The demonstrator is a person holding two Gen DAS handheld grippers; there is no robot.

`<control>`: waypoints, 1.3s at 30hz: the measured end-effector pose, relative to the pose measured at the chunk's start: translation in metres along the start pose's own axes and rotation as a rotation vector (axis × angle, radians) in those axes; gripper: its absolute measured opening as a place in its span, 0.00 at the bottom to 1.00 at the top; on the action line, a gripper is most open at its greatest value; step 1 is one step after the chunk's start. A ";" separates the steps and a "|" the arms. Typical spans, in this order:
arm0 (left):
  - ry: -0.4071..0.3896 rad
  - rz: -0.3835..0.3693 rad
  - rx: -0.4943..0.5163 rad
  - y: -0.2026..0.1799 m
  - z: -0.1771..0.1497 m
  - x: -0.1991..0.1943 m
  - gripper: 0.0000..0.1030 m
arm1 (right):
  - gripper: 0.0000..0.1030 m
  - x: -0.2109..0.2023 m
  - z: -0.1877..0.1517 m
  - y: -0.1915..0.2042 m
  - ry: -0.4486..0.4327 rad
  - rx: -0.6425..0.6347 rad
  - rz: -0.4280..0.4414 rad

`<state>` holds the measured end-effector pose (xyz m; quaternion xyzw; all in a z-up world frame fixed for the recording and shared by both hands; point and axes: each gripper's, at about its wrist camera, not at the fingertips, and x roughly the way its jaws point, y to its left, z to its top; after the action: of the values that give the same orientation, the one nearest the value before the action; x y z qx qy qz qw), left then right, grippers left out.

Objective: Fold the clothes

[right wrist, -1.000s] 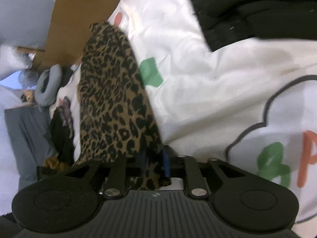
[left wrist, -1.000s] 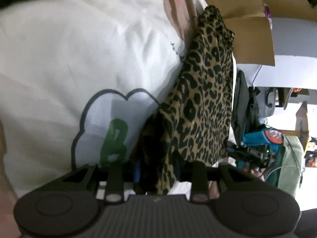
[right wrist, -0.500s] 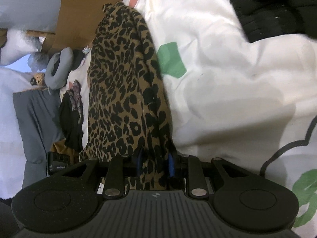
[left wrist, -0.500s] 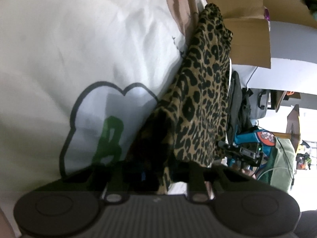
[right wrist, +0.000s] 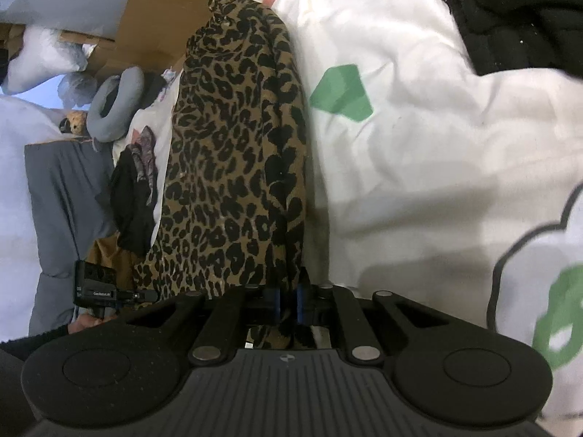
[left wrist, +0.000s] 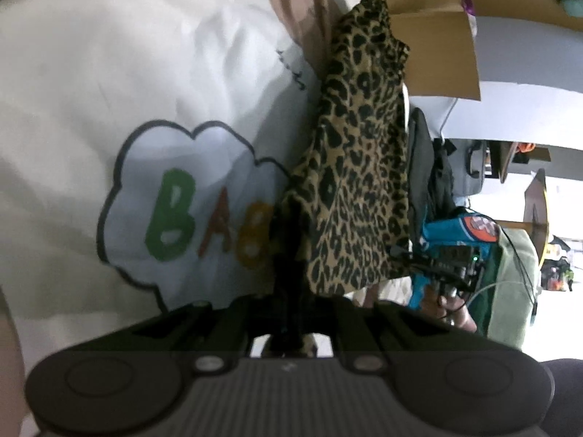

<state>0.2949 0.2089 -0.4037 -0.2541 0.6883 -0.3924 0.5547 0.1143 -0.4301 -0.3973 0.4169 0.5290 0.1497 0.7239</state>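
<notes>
The left gripper [left wrist: 291, 313] is clamped on one end of the tan, black-spotted leopard-print fabric garment [left wrist: 357, 182], which stretches along the edge of the white quilted bedspread [left wrist: 145, 73]; only this view shows the bedspread's grey-outlined cloud patch lettered in green, red and yellow [left wrist: 189, 211] in full. The right gripper [right wrist: 288, 300] is likewise pinched tight on the leopard-print fabric garment [right wrist: 237, 145], blue pads pressing the cloth. Only the right wrist view shows a black quilted textile [right wrist: 517, 11] at the bedspread's far corner, a green patch [right wrist: 342, 93] and a grey neck pillow [right wrist: 113, 102].
</notes>
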 end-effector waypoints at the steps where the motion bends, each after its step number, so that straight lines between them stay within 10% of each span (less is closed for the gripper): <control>1: 0.002 -0.004 0.001 -0.002 -0.002 -0.003 0.05 | 0.05 -0.003 -0.004 0.000 0.000 0.006 0.010; 22: 0.058 -0.029 -0.087 -0.003 -0.069 -0.043 0.05 | 0.03 -0.028 -0.071 0.025 0.129 0.020 0.080; 39: -0.028 -0.028 -0.035 -0.010 -0.038 -0.046 0.04 | 0.02 -0.017 -0.053 0.022 0.071 0.033 0.068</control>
<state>0.2690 0.2490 -0.3667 -0.2789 0.6836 -0.3842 0.5543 0.0649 -0.4044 -0.3748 0.4407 0.5423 0.1804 0.6922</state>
